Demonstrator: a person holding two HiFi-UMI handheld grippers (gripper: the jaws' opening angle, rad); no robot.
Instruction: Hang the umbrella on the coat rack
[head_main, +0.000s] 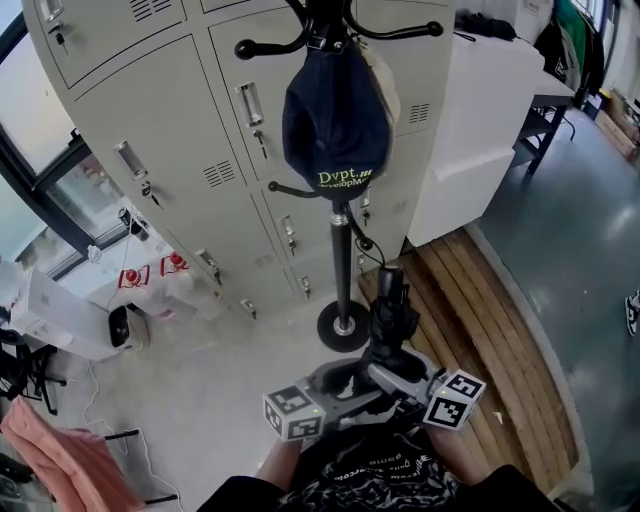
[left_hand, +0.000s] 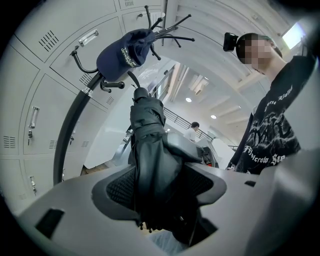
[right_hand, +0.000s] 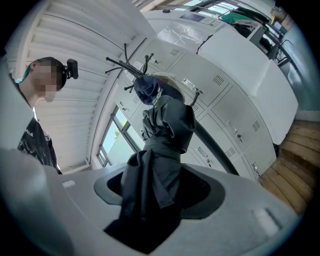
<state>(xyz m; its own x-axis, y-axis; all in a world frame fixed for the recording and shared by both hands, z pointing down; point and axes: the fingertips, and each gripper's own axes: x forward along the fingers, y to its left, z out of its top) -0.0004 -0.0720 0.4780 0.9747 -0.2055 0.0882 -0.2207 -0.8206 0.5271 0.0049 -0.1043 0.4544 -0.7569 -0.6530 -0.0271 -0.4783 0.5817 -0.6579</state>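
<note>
A folded black umbrella (head_main: 390, 305) is held level, low in front of the person, its tip pointing at the coat rack. My left gripper (head_main: 345, 388) and my right gripper (head_main: 403, 378) are both shut on its fabric, side by side. In the left gripper view the umbrella (left_hand: 147, 150) fills the gap between the jaws of the left gripper (left_hand: 161, 196). The right gripper (right_hand: 159, 192) clamps the umbrella (right_hand: 162, 145) the same way. The black coat rack (head_main: 343, 270) stands just beyond, with a navy cap (head_main: 335, 120) hanging on a hook. Its other curved hooks (left_hand: 172, 30) are bare.
Grey lockers (head_main: 180, 120) stand right behind the rack. A white cabinet (head_main: 480, 120) is at the right, above a raised wooden floor strip (head_main: 490, 330). A pink cloth (head_main: 60, 455), cables and a white device (head_main: 125, 328) lie at the left.
</note>
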